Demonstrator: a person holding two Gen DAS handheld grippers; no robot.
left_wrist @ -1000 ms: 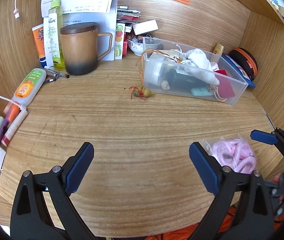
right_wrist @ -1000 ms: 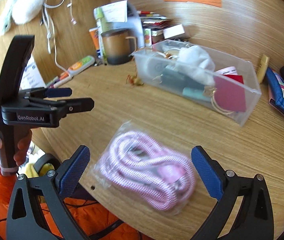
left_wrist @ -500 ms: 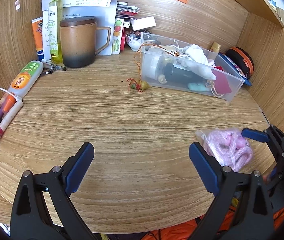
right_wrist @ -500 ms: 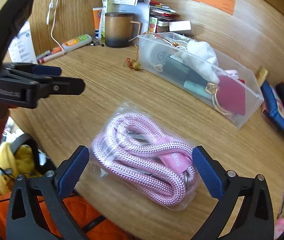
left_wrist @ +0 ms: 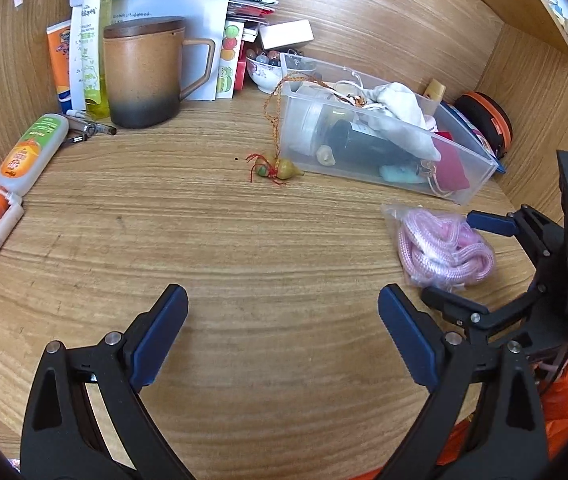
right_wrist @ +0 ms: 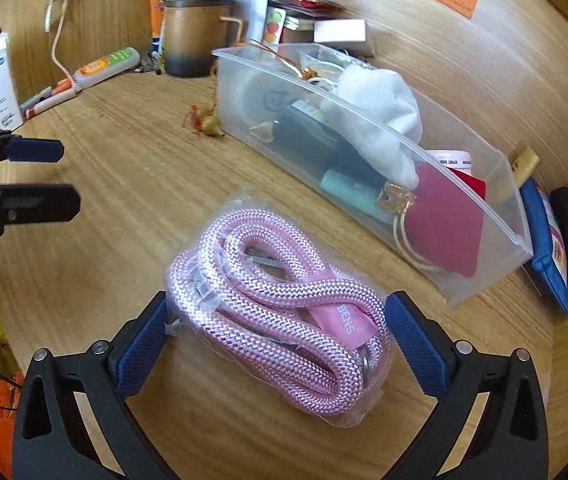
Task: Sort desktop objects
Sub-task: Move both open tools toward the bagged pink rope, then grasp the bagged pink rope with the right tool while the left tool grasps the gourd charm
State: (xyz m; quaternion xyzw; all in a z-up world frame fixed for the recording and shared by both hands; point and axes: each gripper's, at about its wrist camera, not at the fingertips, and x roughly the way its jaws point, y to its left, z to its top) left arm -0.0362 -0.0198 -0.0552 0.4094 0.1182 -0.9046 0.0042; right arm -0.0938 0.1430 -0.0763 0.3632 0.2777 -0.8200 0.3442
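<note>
Right claw [right_wrist: 276, 344] spread wide around bagged pink rope [right_wrist: 276, 304], lower centre, not yet clamped. Left claw [left_wrist: 284, 336] open, empty. Clear bin [right_wrist: 483, 216], upper right, already part-filled; rope left to go in.

A pink braided cloth rope in a crinkly glossy clear plastic bag [right_wrist: 280, 312] lies on the smooth matt grained wooden desk [left_wrist: 212, 248], near the frosted translucent plastic bin [right_wrist: 383, 168]; far left stands a matt brown ceramic mug [left_wrist: 144, 76].
</note>
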